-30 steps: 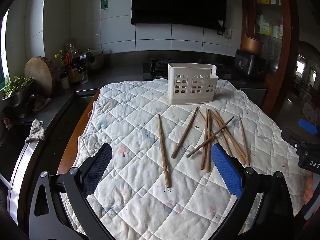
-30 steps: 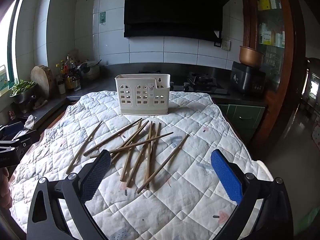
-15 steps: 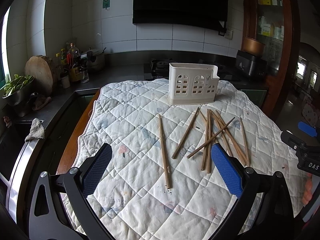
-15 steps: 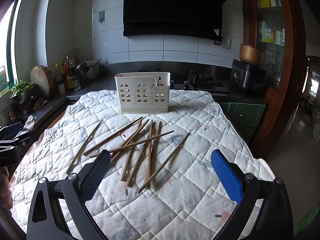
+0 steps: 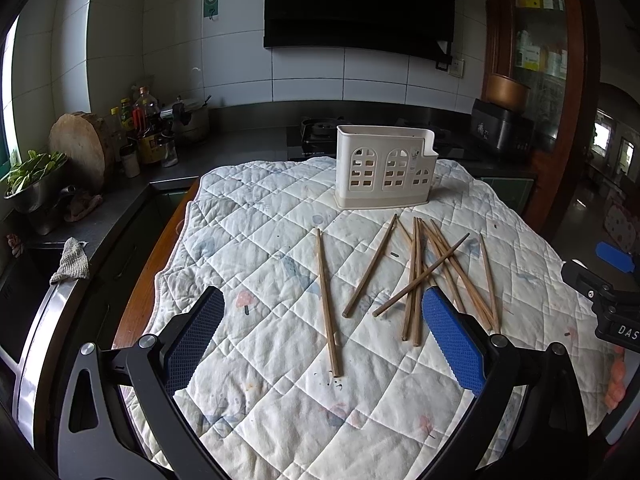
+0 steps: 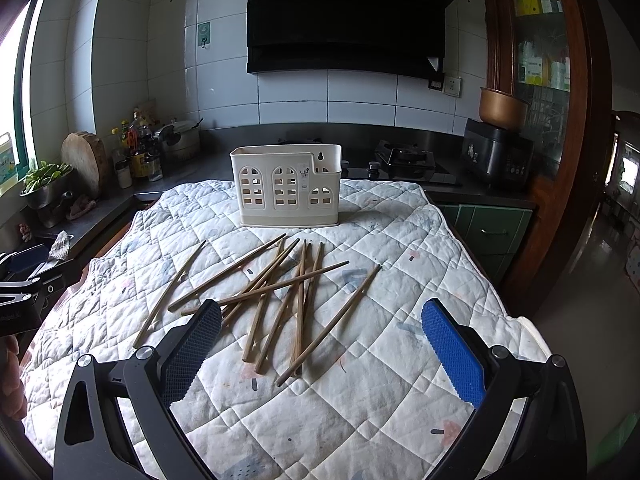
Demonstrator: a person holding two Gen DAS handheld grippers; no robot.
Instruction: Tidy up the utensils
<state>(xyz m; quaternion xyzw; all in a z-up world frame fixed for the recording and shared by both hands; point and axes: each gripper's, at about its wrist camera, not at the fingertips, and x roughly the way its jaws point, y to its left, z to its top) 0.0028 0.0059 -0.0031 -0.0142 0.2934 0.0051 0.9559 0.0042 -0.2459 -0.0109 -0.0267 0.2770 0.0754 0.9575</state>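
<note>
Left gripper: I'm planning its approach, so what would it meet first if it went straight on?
Likely the lone chopstick on the quilt, lying between the open jaws of the left gripper; depth is uncertain.

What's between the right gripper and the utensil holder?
Right wrist view: scattered wooden chopsticks on the quilted cloth lie between the open right gripper and the utensil holder.

White-tiled wall, black range hood, dark countertop, daylit window.

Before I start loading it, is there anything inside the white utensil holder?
No utensil sticks out above the utensil holder rim, and nothing shows through its window holes. Its floor is hidden by the walls.
</note>
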